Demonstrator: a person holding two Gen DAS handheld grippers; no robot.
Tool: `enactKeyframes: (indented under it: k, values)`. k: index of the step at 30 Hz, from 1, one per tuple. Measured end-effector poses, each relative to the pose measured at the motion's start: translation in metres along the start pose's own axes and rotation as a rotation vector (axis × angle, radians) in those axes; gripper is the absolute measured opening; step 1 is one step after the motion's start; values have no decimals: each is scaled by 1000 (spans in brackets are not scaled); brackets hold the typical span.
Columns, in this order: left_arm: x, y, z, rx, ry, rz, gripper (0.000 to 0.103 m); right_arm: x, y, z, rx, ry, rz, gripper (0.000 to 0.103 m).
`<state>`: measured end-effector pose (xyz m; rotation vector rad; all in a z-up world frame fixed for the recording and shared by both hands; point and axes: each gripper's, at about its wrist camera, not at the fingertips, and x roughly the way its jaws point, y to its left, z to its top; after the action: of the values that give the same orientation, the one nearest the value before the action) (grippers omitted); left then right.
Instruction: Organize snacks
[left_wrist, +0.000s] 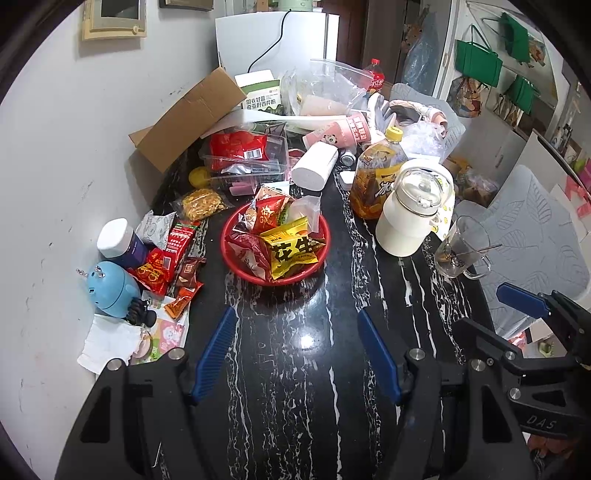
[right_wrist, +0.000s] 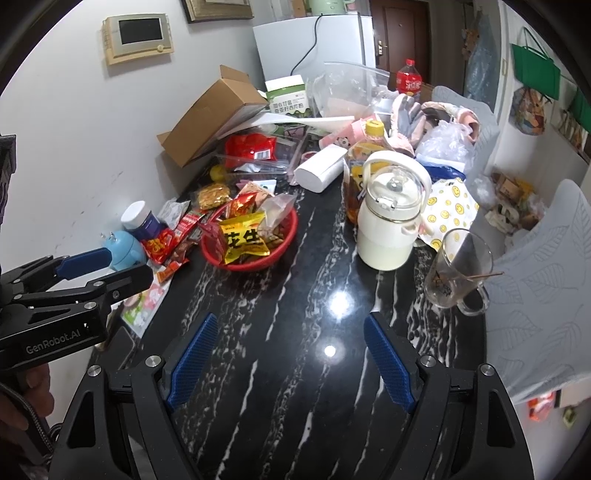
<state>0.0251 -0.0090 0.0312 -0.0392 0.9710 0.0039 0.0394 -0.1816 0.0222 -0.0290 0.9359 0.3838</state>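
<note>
Left wrist view: the left tongs (left_wrist: 297, 321) stand spread over the bare black white-veined marble table (left_wrist: 295, 387), pinching nothing. The right tongs (right_wrist: 291, 328) are likewise spread and empty above the same glossy table. Beyond them sits the round red plastic basket (left_wrist: 236, 258) heaped with snack packets — a yellow peanut bag (left_wrist: 290, 247) lies on top. More loose red and brown snack packets (left_wrist: 170, 258) lie just left of the basket, near the wall. Right of it stands a cream lidded flask (left_wrist: 406, 218), and a clear glass mug (left_wrist: 461, 247) beside that — clutter piles up farther back.
</note>
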Motion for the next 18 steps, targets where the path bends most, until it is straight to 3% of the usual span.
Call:
enactKeyframes:
  k: [18]
  values:
    - [1, 2, 2, 15, 4, -19, 68, -1, 1, 3, -3, 1, -1, 82]
